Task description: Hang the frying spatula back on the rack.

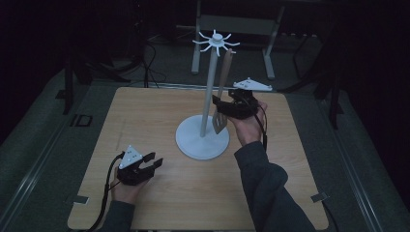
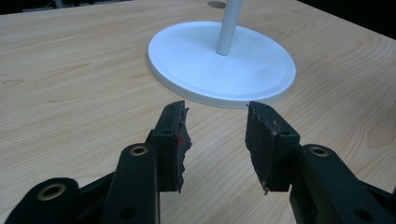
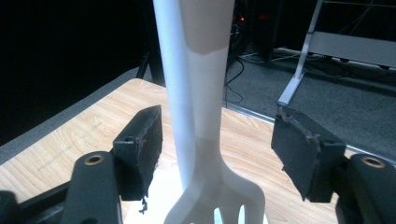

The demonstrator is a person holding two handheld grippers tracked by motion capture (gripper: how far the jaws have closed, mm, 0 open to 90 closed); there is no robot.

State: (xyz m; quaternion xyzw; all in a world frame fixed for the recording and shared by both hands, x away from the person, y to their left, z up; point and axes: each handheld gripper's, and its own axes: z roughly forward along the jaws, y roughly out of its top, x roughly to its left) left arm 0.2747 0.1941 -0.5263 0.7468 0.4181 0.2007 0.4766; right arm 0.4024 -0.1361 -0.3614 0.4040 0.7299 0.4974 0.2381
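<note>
High view first: a tall white utensil stand with a round flat base (image 1: 202, 137) sits near the middle of the pale wooden table (image 1: 159, 203), its thin post rising to a crown of small spoke-like hooks (image 1: 216, 41). One thing hangs there, a slotted spatula with a wooden handle and a pale blade (image 1: 223, 99). Its long axis runs close to vertical, just beside the post, handle end up at the hooks and slotted blade pointing down toward the base, leaning slightly off the post. I cannot tell from here which hook carries it.

Right gripper (image 1: 221, 112), held in the person's right hand, sits at the spatula's lower part. From the right gripper view, its two black jaws stand wide on either side of the spatula's neck (image 3: 205, 154), released, the pads clear of it, with the post (image 3: 173, 70) just behind.

Left gripper (image 1: 151, 162) rests low over the table's near left, well apart from the stand. Seen from the left gripper view, its jaws (image 2: 217, 140) are spread, grasping nothing, aimed at the white base (image 2: 219, 70).
</note>
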